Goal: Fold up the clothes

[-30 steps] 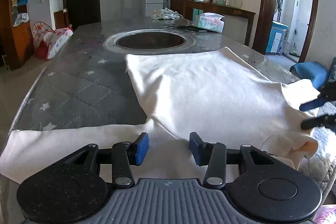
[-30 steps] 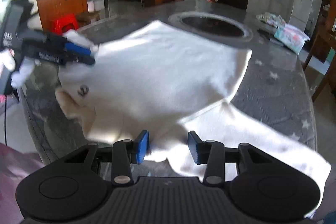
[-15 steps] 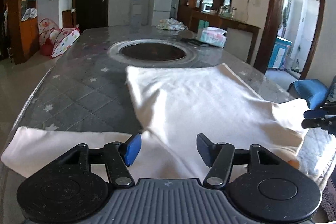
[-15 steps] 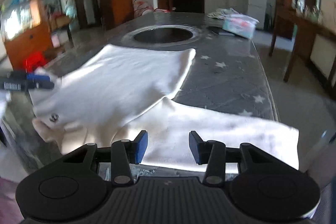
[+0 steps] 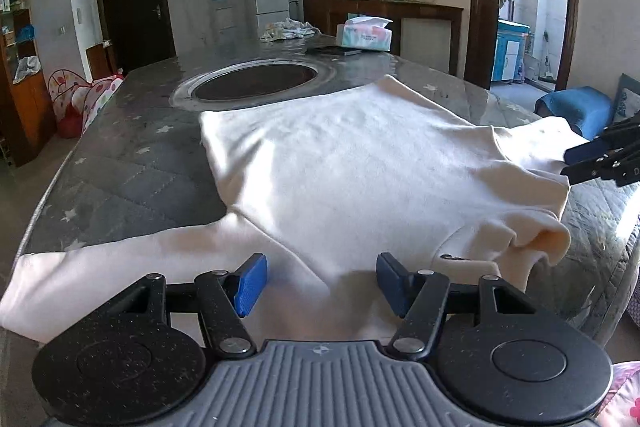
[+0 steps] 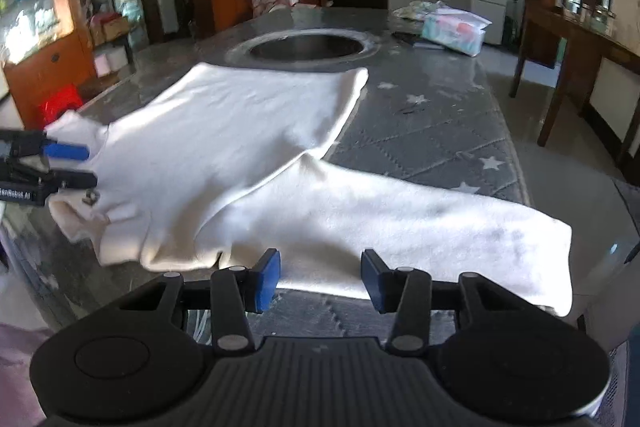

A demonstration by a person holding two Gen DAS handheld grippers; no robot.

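The cream top point(image 5: 360, 163) lies flat on the quilted table point(image 5: 132, 171), hem toward the round hole, sleeves spread sideways along the near edge. The left gripper point(image 5: 320, 283) hovers at its shoulder, jaws wide and empty. The right gripper point(image 6: 320, 279) hangs over its own sleeve point(image 6: 420, 223) — jaws half apart, nothing between. Each sleeve's long axis runs crosswise to the fingers, each nearest its own hand.

We see a cream long-sleeved top point(image 6: 248, 131) spread flat on the grey star-quilted table point(image 6: 432, 131), one sleeve stretching right. Right gripper point(image 6: 320, 277) hovers agape at its near edge; left gripper point(image 6: 86, 165) at the far-left collar.
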